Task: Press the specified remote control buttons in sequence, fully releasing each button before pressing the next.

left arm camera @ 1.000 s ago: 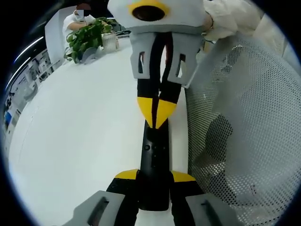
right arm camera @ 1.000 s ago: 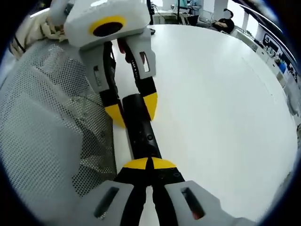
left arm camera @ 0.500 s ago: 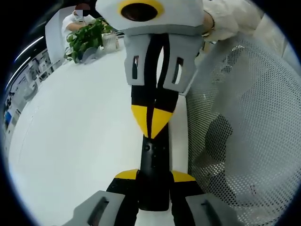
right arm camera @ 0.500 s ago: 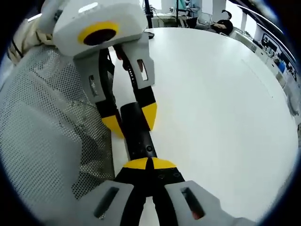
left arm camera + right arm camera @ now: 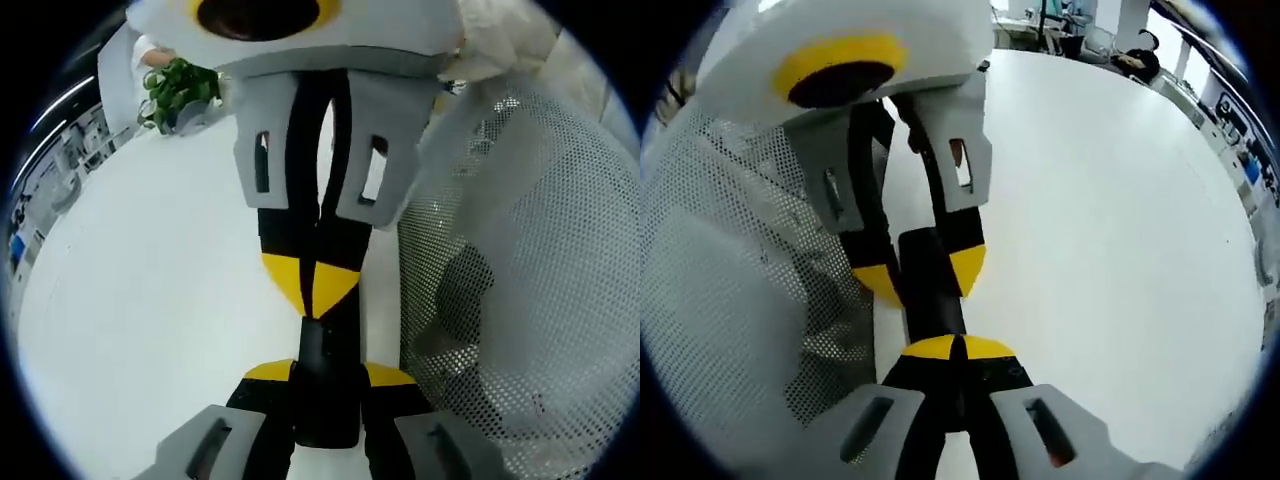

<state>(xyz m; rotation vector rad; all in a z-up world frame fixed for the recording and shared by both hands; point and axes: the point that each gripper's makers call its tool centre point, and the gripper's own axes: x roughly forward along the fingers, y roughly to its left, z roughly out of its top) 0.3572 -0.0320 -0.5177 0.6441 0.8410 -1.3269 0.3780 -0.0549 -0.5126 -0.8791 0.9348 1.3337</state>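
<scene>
Two grippers, one slim black remote control between them.
Left gripper fingers clamp the remote's near end; right gripper, fingers closed together, tips on its top face above the white surface. Risk: the broad paired tips could catch a neighbouring button or skid off.

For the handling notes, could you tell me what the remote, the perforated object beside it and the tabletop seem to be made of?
Remote: black, faintly glossy, probably plastic. Perforated object: white sheet with rows of small holes, metal or plastic mesh; cannot tell which. Table: smooth white surface with a soft sheen, likely laminate.
</scene>
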